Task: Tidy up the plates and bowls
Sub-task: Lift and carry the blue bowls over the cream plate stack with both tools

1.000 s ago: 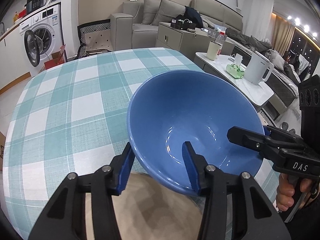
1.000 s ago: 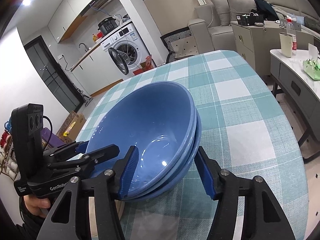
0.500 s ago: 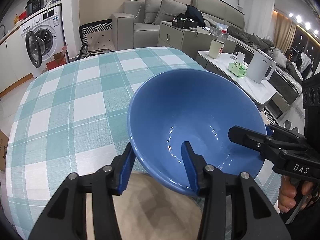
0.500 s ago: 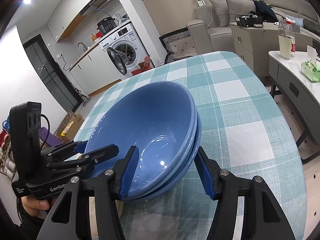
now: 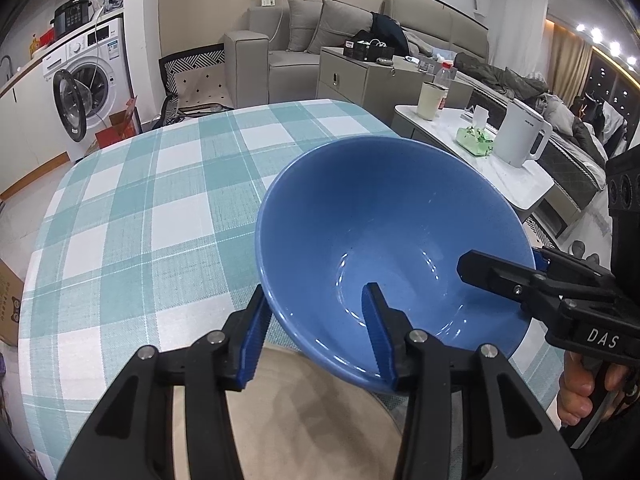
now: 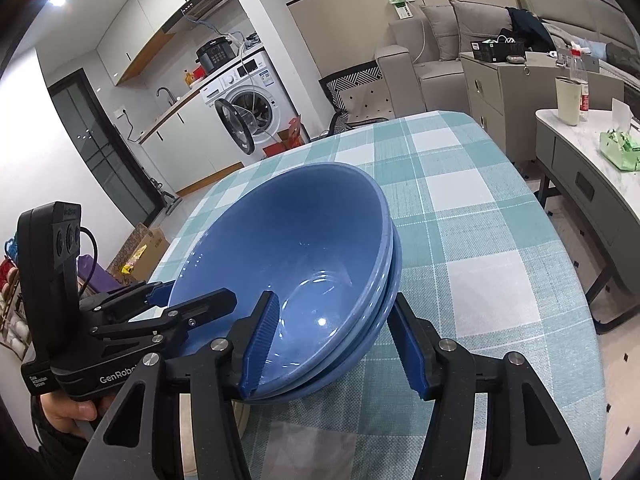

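Stack of blue bowls (image 6: 304, 248) sits tilted at the near edge of the checked tabletop (image 5: 152, 208). Left gripper (image 5: 316, 336) straddles the rim at 6 o'clock, right gripper (image 6: 336, 340) likewise; pad contact unclear, grip can't be told for either.

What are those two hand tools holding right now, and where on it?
Both straddle the rim of the stacked blue bowls: the left tool on one side, the right tool on the opposite side, one finger inside, one outside.
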Tool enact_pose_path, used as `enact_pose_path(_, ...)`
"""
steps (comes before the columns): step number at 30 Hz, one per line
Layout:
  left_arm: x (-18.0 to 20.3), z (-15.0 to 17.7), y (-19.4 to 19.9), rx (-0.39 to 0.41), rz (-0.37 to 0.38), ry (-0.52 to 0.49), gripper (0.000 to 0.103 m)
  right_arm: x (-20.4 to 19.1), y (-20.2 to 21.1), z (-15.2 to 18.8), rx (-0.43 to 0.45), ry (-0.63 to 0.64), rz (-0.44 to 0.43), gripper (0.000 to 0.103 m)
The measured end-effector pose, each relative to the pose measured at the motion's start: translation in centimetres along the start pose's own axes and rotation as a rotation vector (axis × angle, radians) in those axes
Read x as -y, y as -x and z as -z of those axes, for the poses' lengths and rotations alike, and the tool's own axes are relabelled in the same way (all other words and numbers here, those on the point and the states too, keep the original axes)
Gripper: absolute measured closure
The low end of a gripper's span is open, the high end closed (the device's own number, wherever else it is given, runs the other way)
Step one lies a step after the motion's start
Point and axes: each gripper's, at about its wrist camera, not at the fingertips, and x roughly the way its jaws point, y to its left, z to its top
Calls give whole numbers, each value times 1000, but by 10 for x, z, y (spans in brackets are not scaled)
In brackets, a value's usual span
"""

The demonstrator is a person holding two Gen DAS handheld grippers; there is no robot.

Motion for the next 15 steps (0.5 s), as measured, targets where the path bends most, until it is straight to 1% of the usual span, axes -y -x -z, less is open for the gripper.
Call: enact_pose_path(15,10,-7,28,45,-16,-13,58,-9,24,-6,52,17,-17,45)
